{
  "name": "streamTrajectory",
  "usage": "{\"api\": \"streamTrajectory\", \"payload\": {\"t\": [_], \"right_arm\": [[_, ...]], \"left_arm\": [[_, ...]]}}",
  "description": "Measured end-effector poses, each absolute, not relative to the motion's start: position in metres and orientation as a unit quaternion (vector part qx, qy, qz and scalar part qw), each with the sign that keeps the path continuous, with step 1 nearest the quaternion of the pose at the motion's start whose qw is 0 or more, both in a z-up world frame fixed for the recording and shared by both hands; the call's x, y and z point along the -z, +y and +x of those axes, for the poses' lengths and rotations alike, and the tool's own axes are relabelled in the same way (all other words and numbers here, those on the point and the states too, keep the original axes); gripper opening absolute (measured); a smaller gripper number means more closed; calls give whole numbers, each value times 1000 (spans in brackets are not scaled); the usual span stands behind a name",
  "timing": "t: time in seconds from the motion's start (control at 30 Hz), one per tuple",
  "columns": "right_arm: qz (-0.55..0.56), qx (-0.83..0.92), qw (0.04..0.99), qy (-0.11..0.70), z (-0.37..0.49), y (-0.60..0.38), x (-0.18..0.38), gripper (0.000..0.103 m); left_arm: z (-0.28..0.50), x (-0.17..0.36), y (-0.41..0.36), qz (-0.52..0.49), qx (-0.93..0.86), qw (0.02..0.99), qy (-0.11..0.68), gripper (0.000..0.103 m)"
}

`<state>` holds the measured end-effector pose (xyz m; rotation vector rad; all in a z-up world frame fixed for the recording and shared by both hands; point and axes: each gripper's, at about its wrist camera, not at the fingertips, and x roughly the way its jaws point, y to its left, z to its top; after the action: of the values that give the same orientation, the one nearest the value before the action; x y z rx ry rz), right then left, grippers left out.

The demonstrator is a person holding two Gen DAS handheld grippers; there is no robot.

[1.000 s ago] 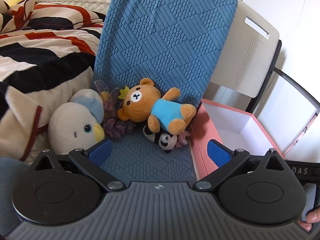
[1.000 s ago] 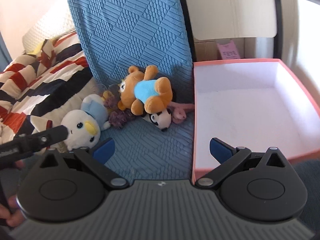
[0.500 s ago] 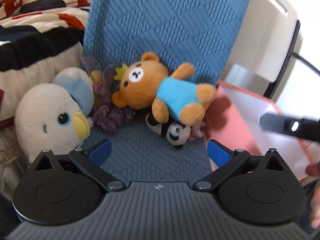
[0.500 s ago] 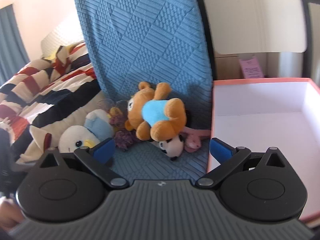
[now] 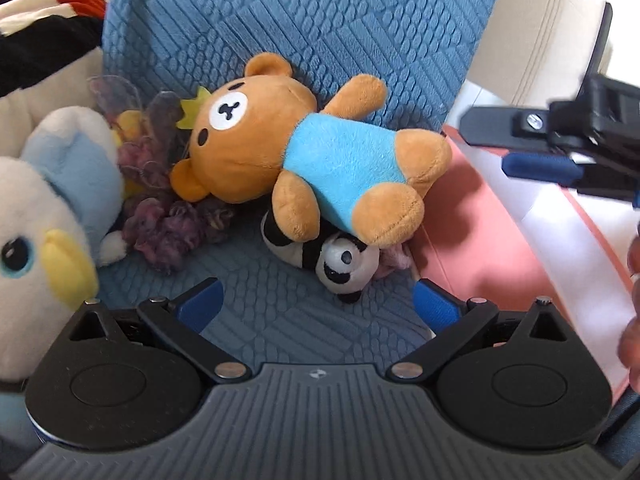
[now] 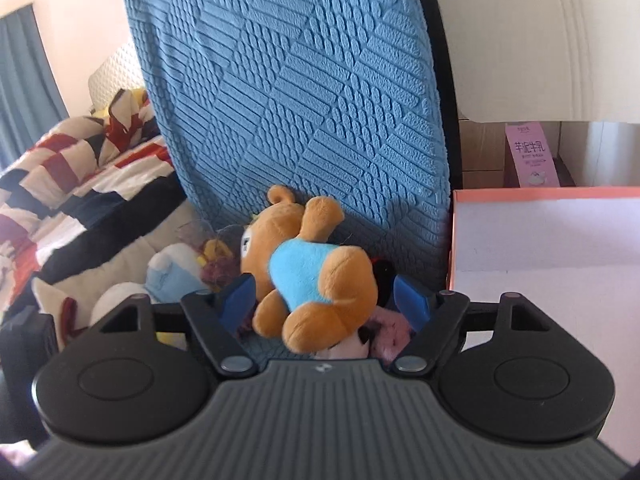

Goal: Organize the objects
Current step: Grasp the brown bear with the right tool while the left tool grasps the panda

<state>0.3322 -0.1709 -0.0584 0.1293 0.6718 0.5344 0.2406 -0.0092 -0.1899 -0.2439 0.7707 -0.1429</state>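
Since the bear plush lies on top of the toy pile on the blue chair seat, it looks like the first pick, and the right gripper is lined up on it: bear's lower body sits between the 2 blue pads, left pad just beside its side, right pad just beside its rump. Jaws have just been closing from full width, now medium-wide; pads not clearly pressing the plush yet, so I judge no grip made.

Left gripper has jaws wide with nothing between them, only bare seat fabric. Panda plush is just ahead of the gap, toward the right pad, pinned under the bear's legs. Bear lies further ahead, head toward the left-pad side, leaning on the chair back. White bird plush sits outside the left pad. Purple yarn-like toy lies ahead of the left pad, between bird and bear. Pink plush bit shows inside the right gripper's right pad, under the bear.

Container: 1 pink box, white inside, open top, outside the right pad of both grippers, touching the seat edge. Its visible interior holds nothing; the near part is hidden by the gripper body. Likely the drop target, placed right beside the pile for a short carry.

Right gripper's fingers show in the left view over the box wall.
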Motion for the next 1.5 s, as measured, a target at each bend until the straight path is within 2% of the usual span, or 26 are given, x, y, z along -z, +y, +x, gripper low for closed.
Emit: {"api": "streamTrajectory", "payload": {"t": [0.1, 0.3, 0.53, 0.67, 0.83, 0.87, 1.0, 1.07, 1.23, 1.5], "right_arm": [[52, -266, 903, 334, 350, -163, 63, 78], [16, -282, 892, 353, 377, -139, 73, 78], [5, -285, 880, 379, 399, -127, 83, 74], [8, -293, 874, 388, 402, -125, 87, 74], [3, -289, 874, 391, 403, -126, 88, 71], [-2, -288, 874, 391, 402, -126, 89, 71], [-16, -285, 875, 391, 401, -124, 89, 64], [-15, -284, 875, 391, 401, -125, 88, 60], [-1, -284, 877, 389, 399, -128, 84, 44], [9, -298, 877, 376, 384, -129, 76, 39]], "left_arm": [[253, 196, -13, -111, 73, 914, 382, 101], [275, 209, -18, -119, 86, 907, 394, 91], [294, 223, -26, -121, 105, 904, 398, 71], [302, 229, -28, -133, 117, 901, 396, 66], [307, 232, -33, -124, 114, 905, 392, 65], [307, 232, -34, -123, 111, 905, 391, 61], [305, 232, -33, -128, 107, 906, 389, 58], [303, 231, -32, -134, 107, 906, 388, 52], [295, 227, -26, -146, 98, 904, 389, 49], [268, 210, -9, -170, 91, 899, 393, 48]]}}
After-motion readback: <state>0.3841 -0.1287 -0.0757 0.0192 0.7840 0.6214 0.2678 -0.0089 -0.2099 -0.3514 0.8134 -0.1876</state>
